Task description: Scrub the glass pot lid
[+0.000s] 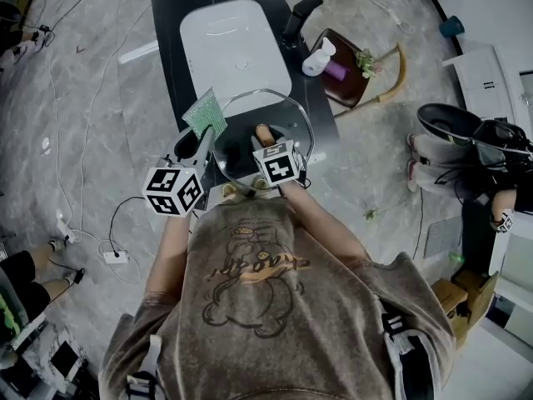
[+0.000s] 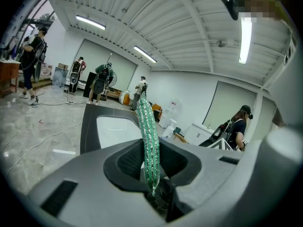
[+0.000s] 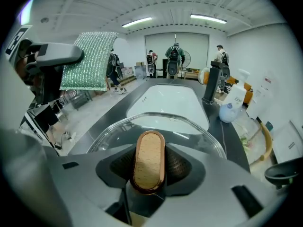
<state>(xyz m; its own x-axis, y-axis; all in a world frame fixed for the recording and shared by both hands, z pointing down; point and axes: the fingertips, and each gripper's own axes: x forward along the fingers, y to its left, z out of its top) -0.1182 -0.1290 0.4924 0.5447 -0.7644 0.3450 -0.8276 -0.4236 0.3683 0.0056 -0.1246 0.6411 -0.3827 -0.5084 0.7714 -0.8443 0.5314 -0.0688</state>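
Dark surface (image 1: 166, 32) with white sink (image 1: 233, 44): right claw (image 3: 149, 169) clamps the glass lid (image 1: 291, 123) by its wooden knob (image 3: 148, 160) at the near edge; left claw (image 2: 152, 174) pinches a green pad (image 1: 206, 115) just beside it.

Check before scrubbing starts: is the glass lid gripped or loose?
Gripped: the right hand-held gripper has its pads against both sides of the glass lid's wooden knob.

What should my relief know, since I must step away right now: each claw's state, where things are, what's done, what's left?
Left claw: shut on the green scrub cloth, held up apart from the glass lid.
Right claw: shut on that lid's wooden knob, near the sink.
Done: both things gripped.
Left: bring cloth to glass and scrub; no contact yet.
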